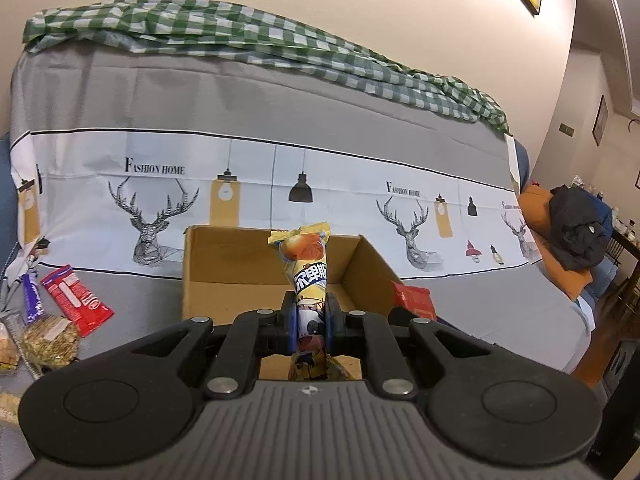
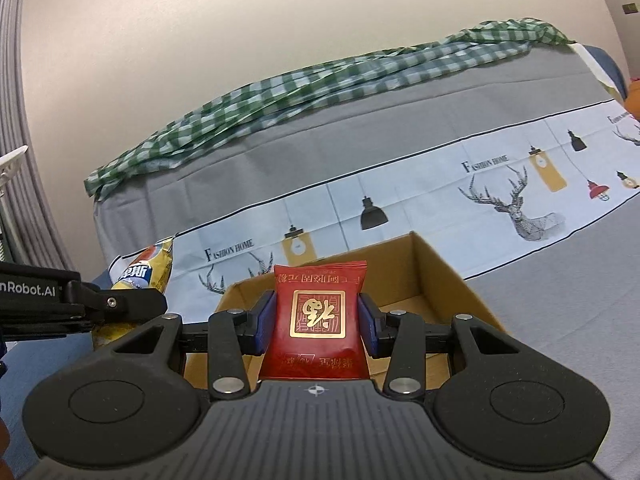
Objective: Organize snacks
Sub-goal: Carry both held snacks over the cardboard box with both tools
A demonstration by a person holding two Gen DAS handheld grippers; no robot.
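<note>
Two packets are in hand at once. My left gripper (image 1: pixel 311 320) has its fingers (image 1: pixel 289 322) nearly closed, pinching a yellow snack packet (image 1: pixel 306 266) low on its body. The packet's long axis runs away from me and upward, and its crimped top stands over the open cardboard box (image 1: pixel 208 276). My right gripper (image 2: pixel 317 322) has its fingers (image 2: pixel 263 322) partly open, with both pads pressed against the edges of a flat red packet (image 2: pixel 316 314). That one faces the camera broadside, its long axis also pointing forward toward the same box (image 2: pixel 452 276).

Outward from the fingers, the box sits straight ahead of both grippers on the grey printed cover of the sofa (image 1: pixel 248 112), open side up. From the left wrist view its inside shows bare cardboard, though my gripper hides the near part. The right wrist view shows my left gripper (image 2: pixel 132 304) just off to the left, with the yellow packet (image 2: pixel 142 274) beside the box rather than over it, so I judge the right hand slightly better lined up with the opening. More snacks remain to the left of the box: a red wrapper (image 1: pixel 76 300), a purple bar (image 1: pixel 32 296) and a clear bag of seeds (image 1: pixel 50 340). A green checked cloth (image 1: pixel 248 44) lies along the sofa back.

Next I would carry each packet forward over the rim and let go.
</note>
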